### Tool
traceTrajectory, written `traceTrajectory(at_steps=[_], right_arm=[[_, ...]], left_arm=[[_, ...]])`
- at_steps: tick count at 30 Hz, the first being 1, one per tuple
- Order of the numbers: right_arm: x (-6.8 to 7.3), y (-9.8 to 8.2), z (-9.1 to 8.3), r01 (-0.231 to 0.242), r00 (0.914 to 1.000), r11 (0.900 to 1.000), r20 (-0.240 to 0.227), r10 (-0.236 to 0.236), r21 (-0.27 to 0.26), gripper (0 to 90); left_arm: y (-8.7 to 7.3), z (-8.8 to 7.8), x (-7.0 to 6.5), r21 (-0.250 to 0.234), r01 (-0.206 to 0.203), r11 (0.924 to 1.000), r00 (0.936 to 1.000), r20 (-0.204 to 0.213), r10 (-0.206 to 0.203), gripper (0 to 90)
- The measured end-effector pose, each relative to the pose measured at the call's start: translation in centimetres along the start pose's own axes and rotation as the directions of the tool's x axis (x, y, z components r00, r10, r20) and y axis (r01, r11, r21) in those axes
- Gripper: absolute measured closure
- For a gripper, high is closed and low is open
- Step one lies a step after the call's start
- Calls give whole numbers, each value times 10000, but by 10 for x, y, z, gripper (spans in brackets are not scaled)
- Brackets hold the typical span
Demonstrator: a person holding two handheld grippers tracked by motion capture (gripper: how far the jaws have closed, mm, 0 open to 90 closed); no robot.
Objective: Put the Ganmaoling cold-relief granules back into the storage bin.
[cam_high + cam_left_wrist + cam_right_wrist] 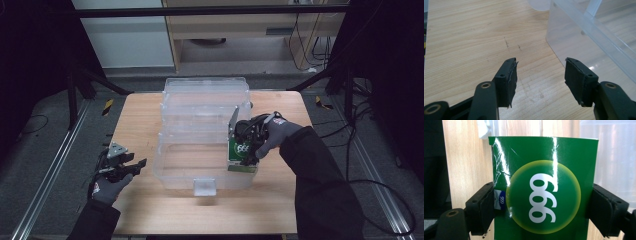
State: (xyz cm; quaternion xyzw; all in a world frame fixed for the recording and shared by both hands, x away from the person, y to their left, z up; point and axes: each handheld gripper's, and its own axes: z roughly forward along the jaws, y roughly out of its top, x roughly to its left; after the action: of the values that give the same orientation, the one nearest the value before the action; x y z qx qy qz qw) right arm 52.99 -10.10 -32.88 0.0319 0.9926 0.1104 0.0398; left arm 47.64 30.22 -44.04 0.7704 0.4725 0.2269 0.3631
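Right gripper [541,202]: jaws spread wide but clamped on the two side faces of a glossy green cardboard box with a white "999" in a pale yellow-green disc [544,185]; the pads [486,210] press its edges, so this is a grip on a wide thing, not an idle gap. In the high view the right gripper [250,145] points down and carries the box [241,152] at the right end of the clear plastic storage bin [200,177], about 3 o'clock from the bin's middle, its lower edge at or just inside the rim; whether it touches the bin floor I cannot tell. The bin's hinged transparent lid [206,97] stands thrown back at 12 o'clock; a small clear latch tab [204,186] sits at 6 o'clock on the front wall. Left gripper [540,77]: jaws wide, nothing between them, bare light wooden tabletop [474,37] beneath and the bin corner at 2 o'clock. In the high view it rests low near 9 o'clock of the bin, apart from it. Judgement: lid open and box picked and brought to the bin; left to do are lowering, release, withdrawal, perhaps closing the lid.
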Motion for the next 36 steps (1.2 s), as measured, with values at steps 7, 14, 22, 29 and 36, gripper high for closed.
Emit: traceTrajectory(at_steps=[7,14,22,29,36], right_arm=[[1,-1,7,149,9998,9997,-143,-151,-187,179],[0,0,10,224,9995,9995,-238,-230,-228,180],[0,1,10,209,9994,9996,-286,-215,-199,188],[-3,1,5,295,9988,9991,-374,-307,-318,189],[-7,3,11,427,9966,9988,-690,-444,-249,189]], left_arm=[[0,1,-1,39,-56,10000,10000,11,56,427],[0,1,-1,22,-50,10000,10000,25,50,427],[0,1,-1,48,-56,10000,10000,26,56,427],[-1,2,-1,62,-50,10000,10000,46,50,427],[-1,2,0,82,-61,9999,10000,34,61,427]])
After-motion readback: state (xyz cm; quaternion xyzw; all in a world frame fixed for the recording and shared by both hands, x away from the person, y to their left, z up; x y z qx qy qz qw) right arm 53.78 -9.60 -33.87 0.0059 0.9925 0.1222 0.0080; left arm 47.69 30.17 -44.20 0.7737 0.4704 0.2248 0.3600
